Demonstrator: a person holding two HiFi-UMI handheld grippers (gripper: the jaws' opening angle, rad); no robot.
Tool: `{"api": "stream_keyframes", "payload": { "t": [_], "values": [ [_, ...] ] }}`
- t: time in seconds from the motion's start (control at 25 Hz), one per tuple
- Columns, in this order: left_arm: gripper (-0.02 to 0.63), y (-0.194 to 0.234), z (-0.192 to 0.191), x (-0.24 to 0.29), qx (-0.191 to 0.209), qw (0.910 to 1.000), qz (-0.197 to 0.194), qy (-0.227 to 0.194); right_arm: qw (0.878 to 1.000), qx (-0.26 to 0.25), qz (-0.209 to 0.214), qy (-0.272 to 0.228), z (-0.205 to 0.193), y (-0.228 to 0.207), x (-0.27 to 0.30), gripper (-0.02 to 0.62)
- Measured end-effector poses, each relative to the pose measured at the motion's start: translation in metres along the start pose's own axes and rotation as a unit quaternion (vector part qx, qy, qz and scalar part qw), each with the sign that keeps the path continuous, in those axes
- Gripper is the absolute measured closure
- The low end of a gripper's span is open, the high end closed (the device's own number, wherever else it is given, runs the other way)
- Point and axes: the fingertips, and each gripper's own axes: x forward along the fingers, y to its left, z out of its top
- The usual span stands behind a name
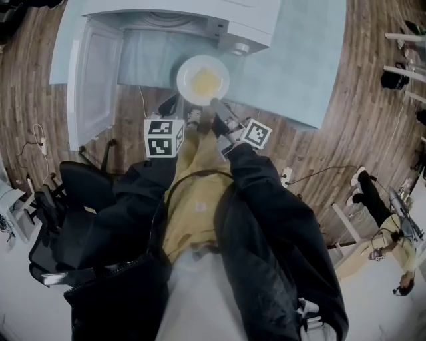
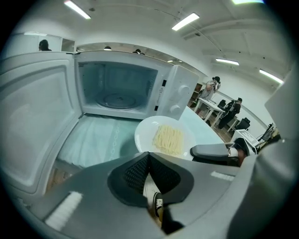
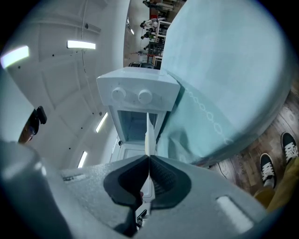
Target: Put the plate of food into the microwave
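Head view, upper centre: right gripper (image 1: 215, 102) fingers (image 1: 223, 116) grasp the rim of the noodle plate (image 1: 203, 81), probably stiff and slippery; left gripper (image 1: 170, 105) fingers clenched, empty.

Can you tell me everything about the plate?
The plate is round, white and smooth, with pale yellow noodles piled in its middle. The right claw pinches its near rim. It lies about level over the blue table, in front of the open microwave. Whether it touches the table, I can't tell.
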Motion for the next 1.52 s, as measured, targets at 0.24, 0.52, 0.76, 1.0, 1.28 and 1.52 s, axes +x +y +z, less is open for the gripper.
{"api": "stream_keyframes", "payload": {
  "t": [0.24,0.52,0.76,1.0,1.28,1.52],
  "values": [
    [0.61,0.038,-0.002,-0.014,-0.032,0.9991,0.026,-0.011,1.0,-0.005,0.008,0.026,-0.01,0.009,0.04,0.588],
    [0.61,0.071,-0.003,-0.021,-0.057,0.9973,0.043,-0.019,0.999,-0.007,0.022,0.03,-0.004,0.022,0.092,0.588],
    [0.609,0.088,0.007,-0.016,-0.072,0.9959,0.05,-0.023,0.999,-0.005,0.031,0.023,0.011,0.033,0.137,0.588],
    [0.61,0.1,0.016,-0.003,-0.082,0.9952,0.05,-0.019,0.999,-0.003,0.035,0.003,0.036,0.035,0.175,0.588],
    [0.609,0.106,0.014,0.004,-0.094,0.9941,0.053,-0.012,0.999,0.015,0.027,-0.025,0.059,0.026,0.205,0.588],
    [0.609,0.11,0.013,0.007,-0.099,0.9936,0.053,-0.009,0.999,0.028,0.013,-0.041,0.07,0.016,0.217,0.588]
  ]
}}
